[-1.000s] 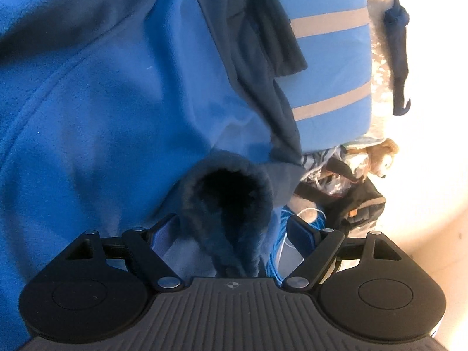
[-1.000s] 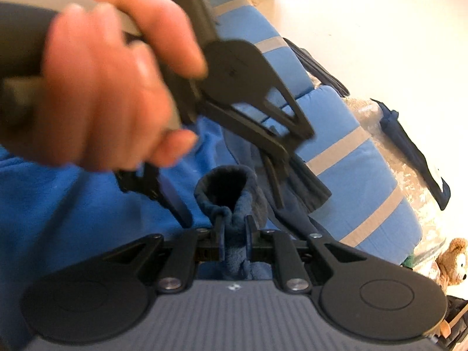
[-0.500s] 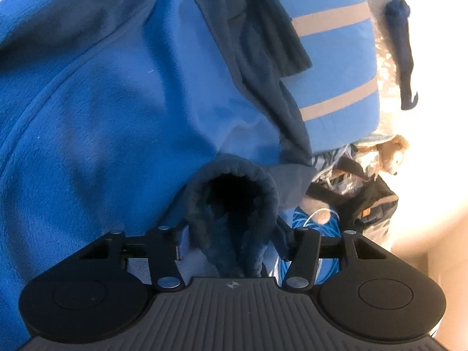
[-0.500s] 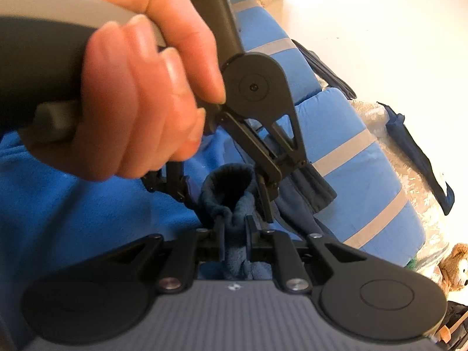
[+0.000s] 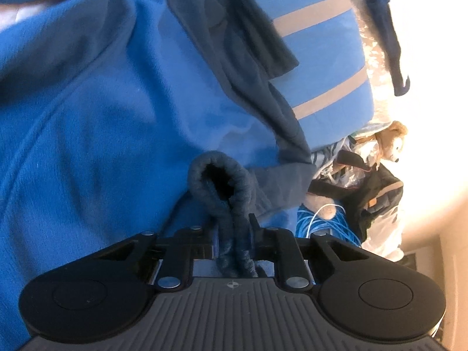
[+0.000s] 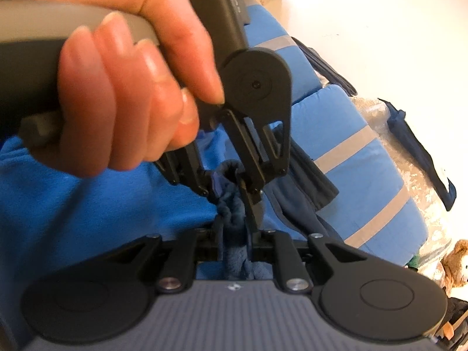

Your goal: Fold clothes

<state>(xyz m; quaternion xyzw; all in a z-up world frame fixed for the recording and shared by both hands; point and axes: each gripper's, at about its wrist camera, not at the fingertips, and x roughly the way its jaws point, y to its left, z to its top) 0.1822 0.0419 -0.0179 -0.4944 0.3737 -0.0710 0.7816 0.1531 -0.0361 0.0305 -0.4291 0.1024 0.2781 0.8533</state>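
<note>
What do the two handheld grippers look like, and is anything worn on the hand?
Both the left gripper and right gripper have a grey ribbed body, a small crosshair mark, round black side plates, and black linkage bars with silver rivets. The left gripper's handle is grey. The hand is bare: no glove or sleeve shows.

This looks like a room in a home, maybe a bedroom. A soft blue blanket with grey stripes lies at about 1 o'clock, and a brown teddy bear sits at 3 o'clock beside a dark bag. A messy bunch of blue cord lies just under them, near a pale wall.
</note>
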